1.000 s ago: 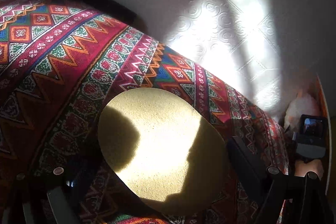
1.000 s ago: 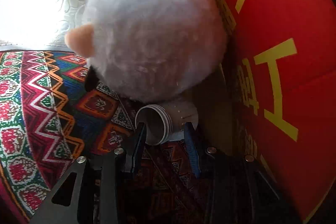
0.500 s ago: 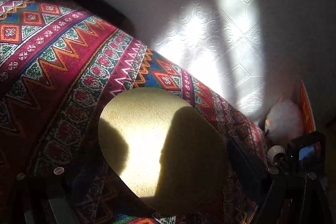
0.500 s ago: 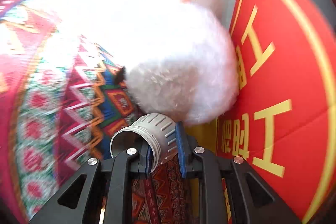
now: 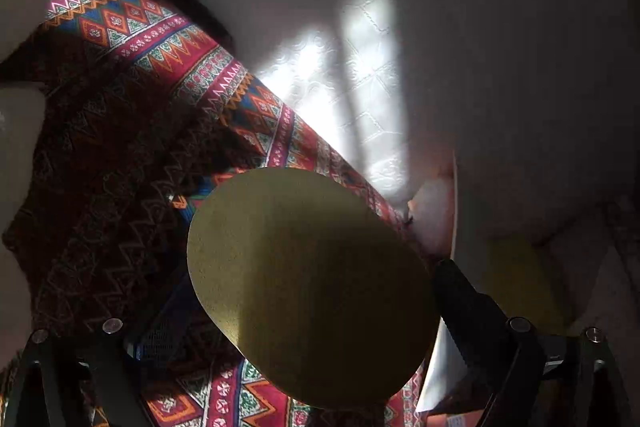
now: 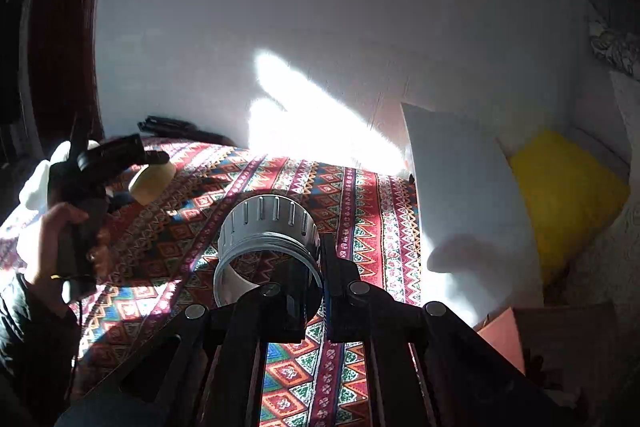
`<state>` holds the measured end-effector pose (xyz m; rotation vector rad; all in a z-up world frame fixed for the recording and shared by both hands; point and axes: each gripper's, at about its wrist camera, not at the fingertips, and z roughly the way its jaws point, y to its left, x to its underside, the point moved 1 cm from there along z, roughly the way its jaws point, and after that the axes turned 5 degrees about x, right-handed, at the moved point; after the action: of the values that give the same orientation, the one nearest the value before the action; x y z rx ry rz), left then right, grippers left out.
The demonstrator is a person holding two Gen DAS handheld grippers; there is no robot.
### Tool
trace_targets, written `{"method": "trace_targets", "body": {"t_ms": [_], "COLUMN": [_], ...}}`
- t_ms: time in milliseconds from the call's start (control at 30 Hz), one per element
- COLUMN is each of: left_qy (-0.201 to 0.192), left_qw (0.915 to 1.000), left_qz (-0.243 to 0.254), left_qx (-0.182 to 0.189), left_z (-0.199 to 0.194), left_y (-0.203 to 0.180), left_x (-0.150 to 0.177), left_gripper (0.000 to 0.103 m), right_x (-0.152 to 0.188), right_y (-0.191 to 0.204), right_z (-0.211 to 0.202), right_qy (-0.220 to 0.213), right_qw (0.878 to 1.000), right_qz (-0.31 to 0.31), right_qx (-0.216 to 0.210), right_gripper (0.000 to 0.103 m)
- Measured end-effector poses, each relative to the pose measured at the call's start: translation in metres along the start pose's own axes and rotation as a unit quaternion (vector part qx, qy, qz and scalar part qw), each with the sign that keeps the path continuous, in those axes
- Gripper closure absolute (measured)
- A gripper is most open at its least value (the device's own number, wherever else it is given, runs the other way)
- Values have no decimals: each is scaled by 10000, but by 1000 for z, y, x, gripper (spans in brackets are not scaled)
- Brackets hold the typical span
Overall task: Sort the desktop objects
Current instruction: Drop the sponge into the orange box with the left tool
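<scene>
R gripper (image 6: 316,263) clamps grey ring (image 6: 266,227) wall, axis toward 12; L gripper (image 5: 308,291) grips yellow disc (image 5: 312,287) at 9.

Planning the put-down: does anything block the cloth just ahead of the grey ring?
Nothing visible does. The cloth ahead of the grey ring lies bare; the yellow disc is off left, the white board off right.
</scene>
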<state>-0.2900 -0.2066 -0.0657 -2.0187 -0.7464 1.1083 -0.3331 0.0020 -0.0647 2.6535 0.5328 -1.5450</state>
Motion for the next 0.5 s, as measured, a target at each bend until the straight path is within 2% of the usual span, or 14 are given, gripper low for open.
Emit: {"method": "trace_targets", "body": {"t_ms": [133,167,300,367,500], "left_qy": [45,38,141,302,754], "left_qw": [9961,9932,9793,9730,9612], "left_qz": [809,1080,1813,2000,2211], "left_qx": [356,443,891,1107,1471], "left_z": [-51,-61,-84,-83,-63], "left_y": [-97,-123,-209,-240,-288], "left_x": [55,68,115,137,177], "left_gripper": [9,9,9,9,9], "right_x": [-17,-25,-13,0,38], "right_y": [-62,-73,-121,-147,-200], "right_z": [-108,-128,-192,-229,-292], "right_qy": [-631,-797,-1283,-1445,-1498], "right_qw": [9951,9922,9759,9674,9508], "right_qz": [758,960,1766,2080,2705], "right_qx": [-74,-27,-72,53,211], "right_gripper": [98,98,98,98,98]}}
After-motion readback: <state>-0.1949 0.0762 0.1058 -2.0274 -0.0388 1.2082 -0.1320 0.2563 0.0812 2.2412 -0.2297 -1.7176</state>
